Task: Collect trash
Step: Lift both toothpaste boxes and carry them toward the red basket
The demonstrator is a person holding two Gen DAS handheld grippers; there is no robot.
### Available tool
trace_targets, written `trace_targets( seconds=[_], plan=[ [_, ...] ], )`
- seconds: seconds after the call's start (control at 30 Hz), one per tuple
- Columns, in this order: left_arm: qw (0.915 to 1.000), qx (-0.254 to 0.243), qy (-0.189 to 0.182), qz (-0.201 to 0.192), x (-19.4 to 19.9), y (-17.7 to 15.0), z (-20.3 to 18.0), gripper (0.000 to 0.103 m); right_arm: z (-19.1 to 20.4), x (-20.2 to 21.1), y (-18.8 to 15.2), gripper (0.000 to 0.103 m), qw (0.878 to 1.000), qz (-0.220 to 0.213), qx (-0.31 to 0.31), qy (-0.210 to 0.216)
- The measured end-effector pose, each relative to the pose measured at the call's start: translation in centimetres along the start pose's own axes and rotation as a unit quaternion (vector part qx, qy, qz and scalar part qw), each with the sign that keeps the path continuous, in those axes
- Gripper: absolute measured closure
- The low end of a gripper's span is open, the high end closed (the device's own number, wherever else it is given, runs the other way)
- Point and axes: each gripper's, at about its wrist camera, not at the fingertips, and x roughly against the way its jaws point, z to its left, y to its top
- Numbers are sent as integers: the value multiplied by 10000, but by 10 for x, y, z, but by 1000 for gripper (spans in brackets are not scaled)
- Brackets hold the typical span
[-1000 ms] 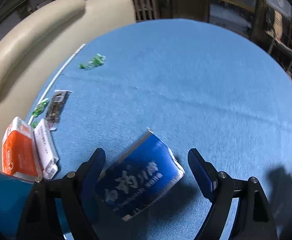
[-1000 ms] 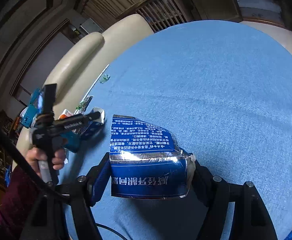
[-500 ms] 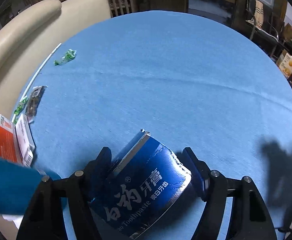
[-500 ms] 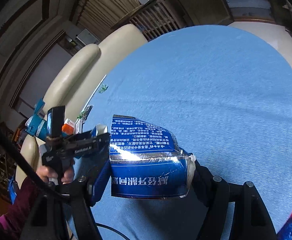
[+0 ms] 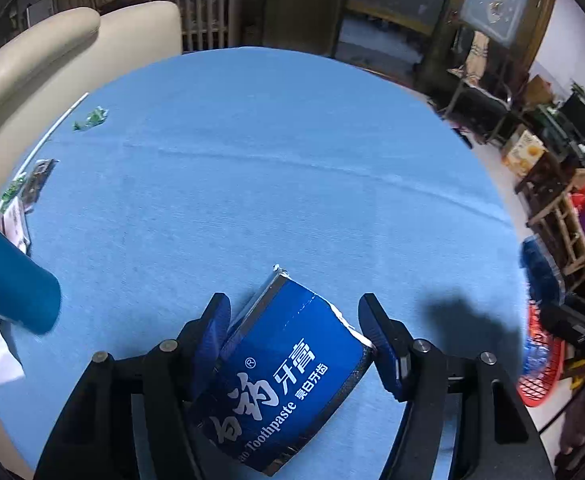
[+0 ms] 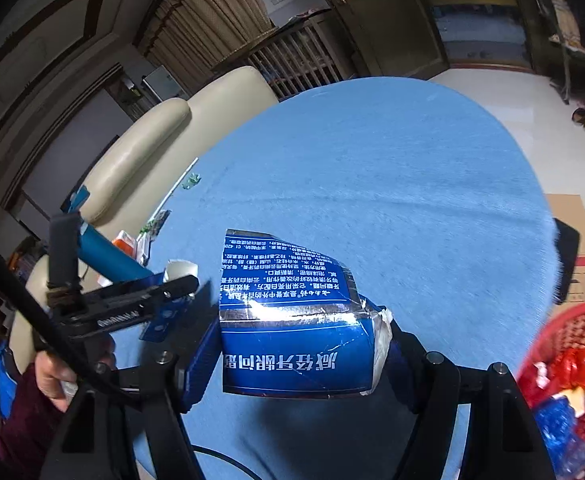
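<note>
L wrist view: left gripper (image 5: 294, 330) jaws, just been closing, pinching a blue toothpaste box (image 5: 282, 376) above the blue tabletop (image 5: 272, 168).
R wrist view: right gripper (image 6: 300, 354) jaws clamping a crumpled blue carton (image 6: 292, 320), red basket (image 6: 564, 332) w/ trash nearby.

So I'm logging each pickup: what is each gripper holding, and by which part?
Left gripper: a blue toothpaste box piece, gripped across its side edges. Right gripper: another blue box piece, clamped across its crumpled lower end.
</note>
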Motion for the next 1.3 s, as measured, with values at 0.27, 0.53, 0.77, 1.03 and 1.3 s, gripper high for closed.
trace_targets(
  seconds=[0.27,0.53,0.77,1.03,1.3],
  plan=[
    [9991,-340,-131,-201,20,-19,-15,26,-9,29,-33,28,9996,26,58,-287],
    [9961,-872,92,15,8,-37,-13,24,-8,41,-45,28,9994,33,24,-352],
    [9968,-739,230,175,-12,-38,-15,24,0,42,-46,28,9996,12,104,-280],
    [9980,-509,356,-83,-3,-27,-28,32,-13,64,-47,28,9991,-221,60,-359],
    [9882,-1064,780,-777,48,-16,-102,32,-33,104,-46,28,9970,-595,-39,-502]
  ],
)
